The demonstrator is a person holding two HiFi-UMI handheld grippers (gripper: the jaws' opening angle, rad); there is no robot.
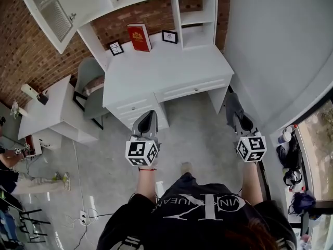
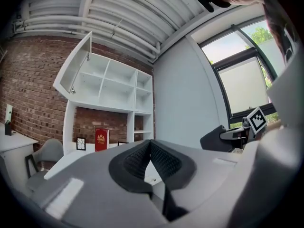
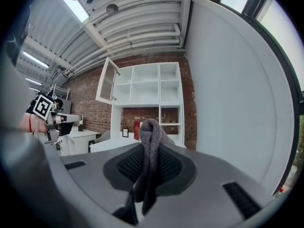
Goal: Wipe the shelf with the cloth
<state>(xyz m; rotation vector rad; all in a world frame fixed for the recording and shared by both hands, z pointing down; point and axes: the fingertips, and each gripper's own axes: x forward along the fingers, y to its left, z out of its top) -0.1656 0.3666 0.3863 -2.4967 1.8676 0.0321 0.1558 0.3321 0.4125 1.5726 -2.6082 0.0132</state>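
Brick-walled room with white bench [image 1: 156, 72] and shelf [image 1: 195, 17] ahead, judged not yet within reach. Right tool [image 3: 151, 151] clenched on folded grey cloth [image 3: 150, 129], fold protruding past the pads, presumably ready for wiping. Left tool [image 2: 150, 146] closed, empty, held alongside.

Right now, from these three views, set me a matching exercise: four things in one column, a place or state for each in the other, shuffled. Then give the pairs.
Things
1. red book
2. cloth
3. cupboard door
4. left gripper

Places or states
A. swung open, up at the top of the shelf unit
B. pinched in the fingers of the right gripper
C. shut, with nothing in it
D. standing on the white desk, in front of the brick wall

Pairs: 1-D, 2-B, 3-A, 4-C
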